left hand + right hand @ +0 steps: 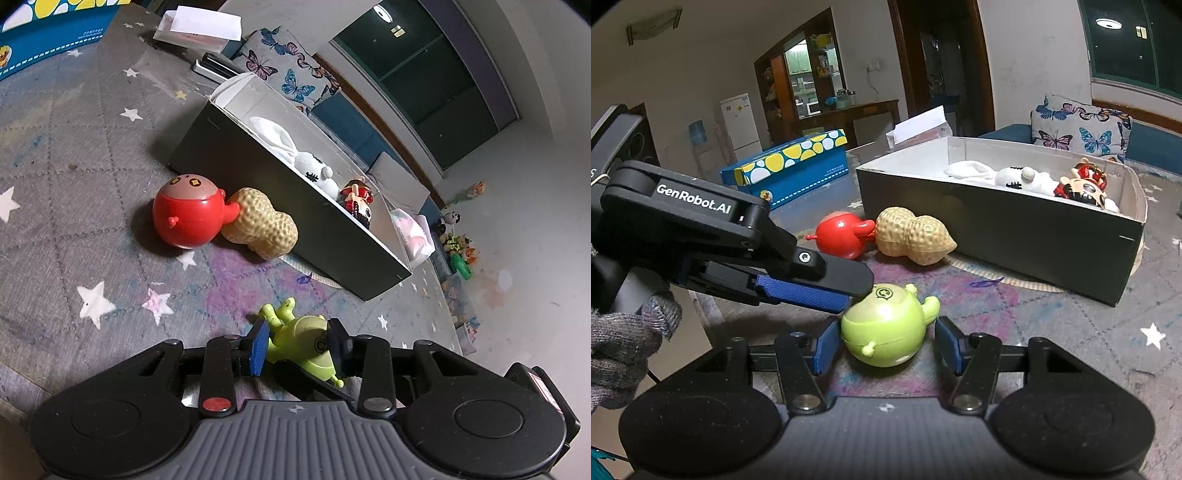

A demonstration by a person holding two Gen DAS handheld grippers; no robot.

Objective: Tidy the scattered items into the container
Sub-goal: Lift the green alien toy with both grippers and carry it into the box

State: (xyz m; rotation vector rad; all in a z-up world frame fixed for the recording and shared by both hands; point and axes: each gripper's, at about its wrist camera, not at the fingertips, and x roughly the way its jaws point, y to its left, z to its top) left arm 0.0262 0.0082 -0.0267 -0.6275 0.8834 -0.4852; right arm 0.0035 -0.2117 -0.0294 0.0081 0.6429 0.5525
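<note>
A round green toy [304, 341] sits on the star mat between the blue pads of my left gripper [301, 345], which is shut on it. In the right wrist view the same green toy [882, 332] lies between the fingers of my open right gripper [886, 345], with a gap on the right side; the left gripper [812, 284] comes in from the left on top of it. A red round toy [188, 214] and a peanut toy [264, 225] lie beside the black box [295, 221], which holds white plush and a red doll [356, 201].
A blue spotted box [792, 166] stands behind the red toy. A butterfly cushion [1082, 127] and blue sofa lie beyond the black box. Small toys [458, 243] are scattered on the bare floor at far right. A white bag [412, 236] leans at the box's end.
</note>
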